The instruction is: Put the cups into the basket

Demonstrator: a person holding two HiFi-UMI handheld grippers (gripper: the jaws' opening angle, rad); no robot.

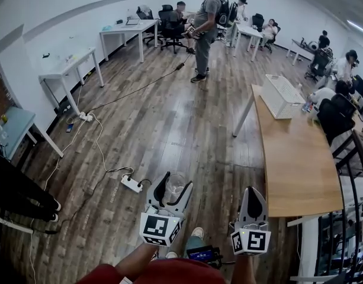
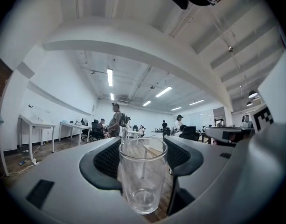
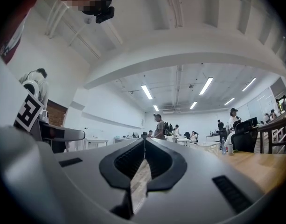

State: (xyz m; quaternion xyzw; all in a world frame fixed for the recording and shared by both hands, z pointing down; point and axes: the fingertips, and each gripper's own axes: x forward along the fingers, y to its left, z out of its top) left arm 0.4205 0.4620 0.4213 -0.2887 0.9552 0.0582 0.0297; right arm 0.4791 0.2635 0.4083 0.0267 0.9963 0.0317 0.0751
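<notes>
My left gripper is shut on a clear glass cup, held upright above the wood floor. In the left gripper view the empty cup stands between the two dark pads, gripped on both sides by my left gripper. My right gripper hovers beside it to the right, shut with nothing in it; its tips meet in the right gripper view. The white basket sits on the far end of the long wooden table, also visible as the basket far ahead.
A power strip and cables lie on the floor ahead left. A person stands farther off, and others sit at white desks. A black railing runs along the right, and people sit behind the wooden table.
</notes>
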